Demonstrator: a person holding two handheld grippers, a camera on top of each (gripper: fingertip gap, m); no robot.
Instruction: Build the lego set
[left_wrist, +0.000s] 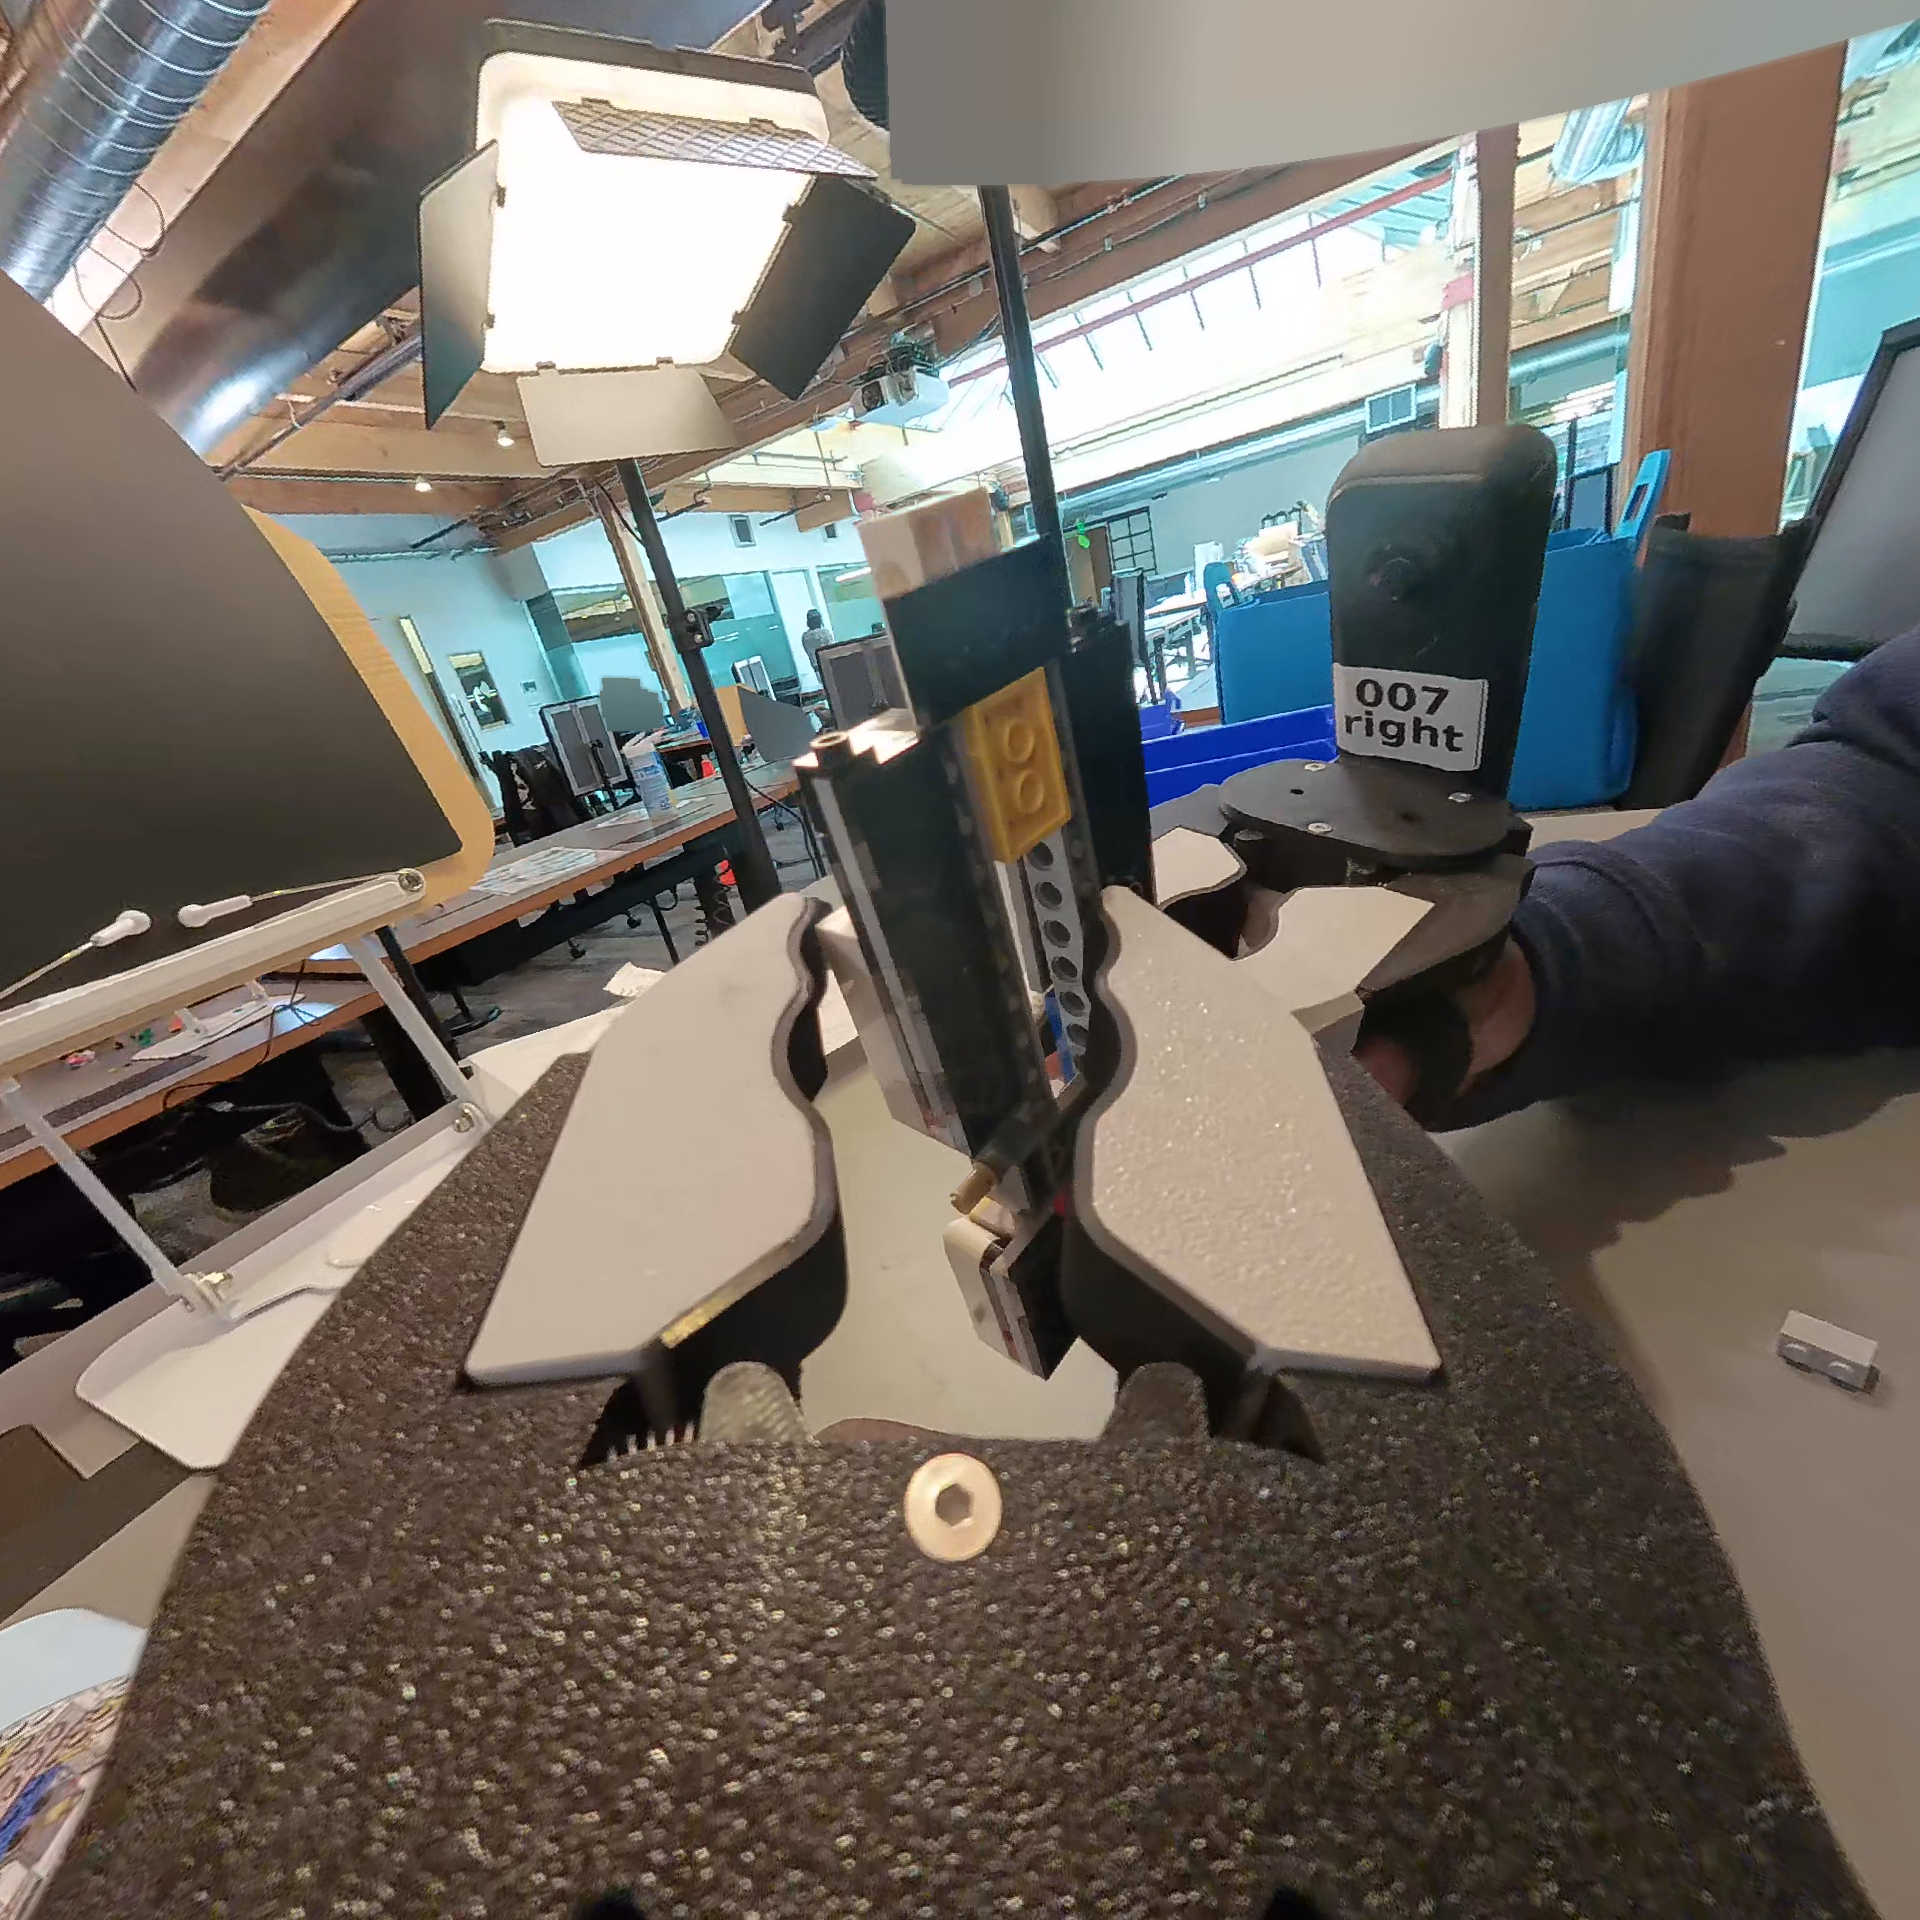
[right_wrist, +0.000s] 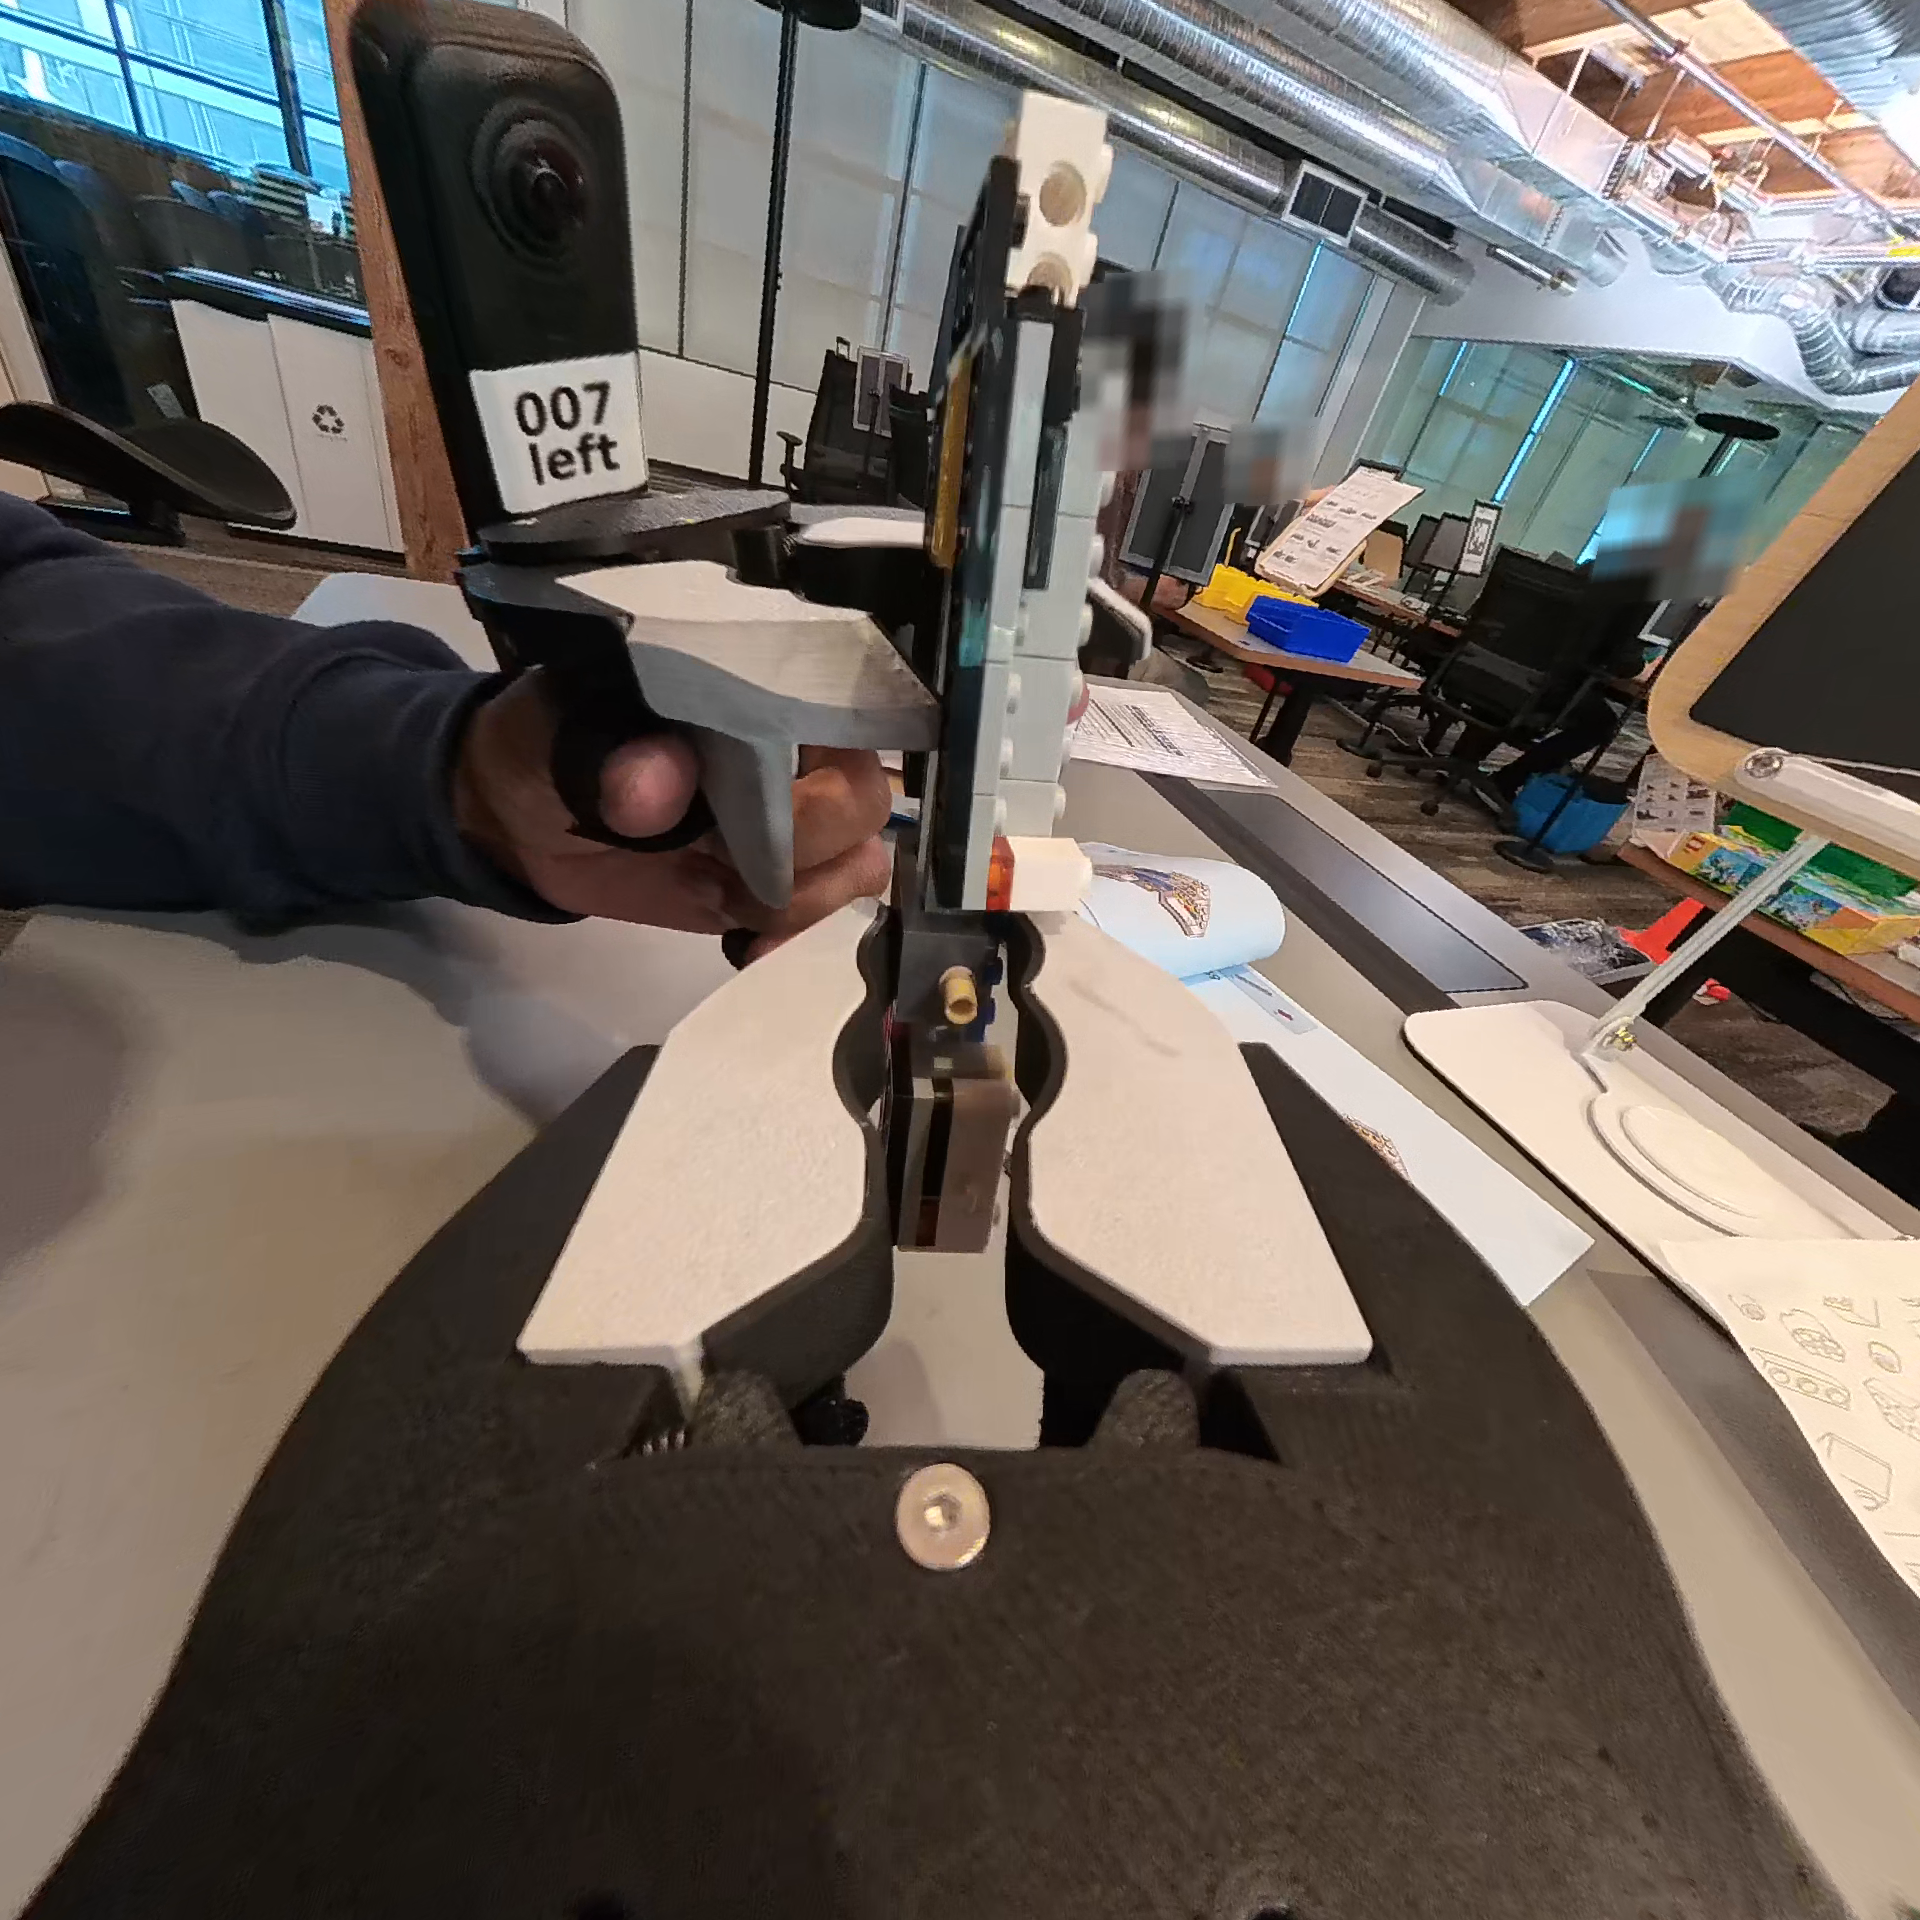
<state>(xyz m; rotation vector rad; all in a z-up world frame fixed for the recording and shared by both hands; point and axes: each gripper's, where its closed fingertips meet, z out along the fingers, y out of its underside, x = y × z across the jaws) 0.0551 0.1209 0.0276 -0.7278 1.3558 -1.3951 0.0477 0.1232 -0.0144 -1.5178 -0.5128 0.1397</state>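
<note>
Brick assembly: a tall, narrow build of black, white and light grey plastic bricks (left_wrist: 966, 935) is held clear above the grey table (left_wrist: 1662, 1195), between the two hand-held grippers
Long axis: it is stood nearly upright, with a white two-stud brick (right_wrist: 1060, 187) at the top end and a small tan peg (right_wrist: 958, 1003) near the bottom end
Faces: a yellow two-stud plate (left_wrist: 1018, 764) and a light grey perforated beam (left_wrist: 1060, 935) are seen on the side turned to the left wrist camera; white studded bricks and an orange translucent piece (right_wrist: 1003, 868) are seen on the opposite side
Right gripper (right_wrist: 951, 966): the bottom end of the assembly is pinched between its two white fingers, which are drawn in close on either side of the dark lower block
Left gripper (left_wrist: 961, 904): it is brought in from the side at mid-height, across the long axis; the assembly is stood between its fingers, with dark hollows showing along the left finger (left_wrist: 675, 1122), and whether the pads are pressed on it cannot be told
Relation: the assembly lies straight ahead of both pairs of fingers, the right pair low on it, the left pair higher up
Nearby: a small loose grey plate (left_wrist: 1829, 1361) is lain on the table, well apart, and an open blue booklet (right_wrist: 1195, 904) is lain beyond the assembly
</note>
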